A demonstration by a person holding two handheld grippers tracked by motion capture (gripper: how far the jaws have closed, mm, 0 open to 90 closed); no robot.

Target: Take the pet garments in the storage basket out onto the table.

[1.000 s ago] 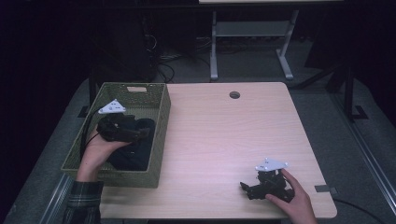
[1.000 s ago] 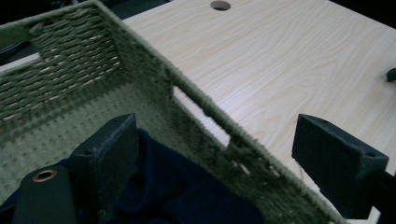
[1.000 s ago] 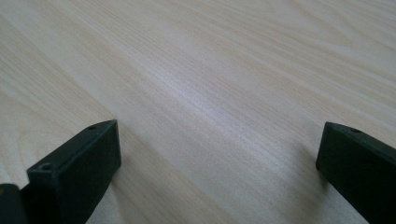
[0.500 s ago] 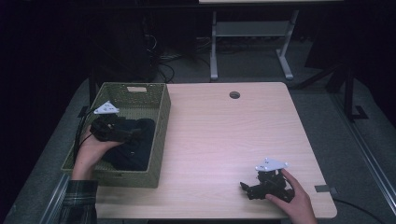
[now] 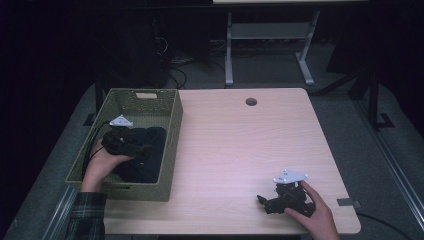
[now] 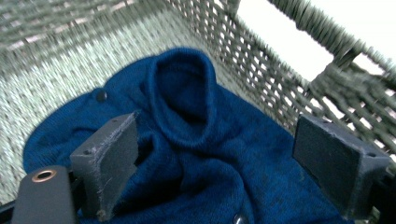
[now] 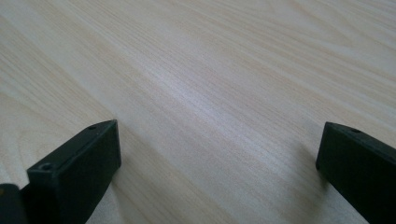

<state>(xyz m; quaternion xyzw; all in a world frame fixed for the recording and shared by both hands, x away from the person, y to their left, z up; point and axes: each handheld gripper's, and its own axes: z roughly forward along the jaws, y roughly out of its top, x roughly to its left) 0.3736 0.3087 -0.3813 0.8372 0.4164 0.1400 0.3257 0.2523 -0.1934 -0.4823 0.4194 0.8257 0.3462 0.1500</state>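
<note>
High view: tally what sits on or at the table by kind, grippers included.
Woven baskets: 1
Blue knitted garments: 1, lying in the basket
Hand-held grippers: 2, left gripper and right gripper
Total: 4

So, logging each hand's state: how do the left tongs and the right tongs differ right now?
The left tongs reach into the woven basket, open over a blue knitted garment; the right tongs rest low over the bare wooden table, near its front edge. Both stand open, gripping nothing.
</note>
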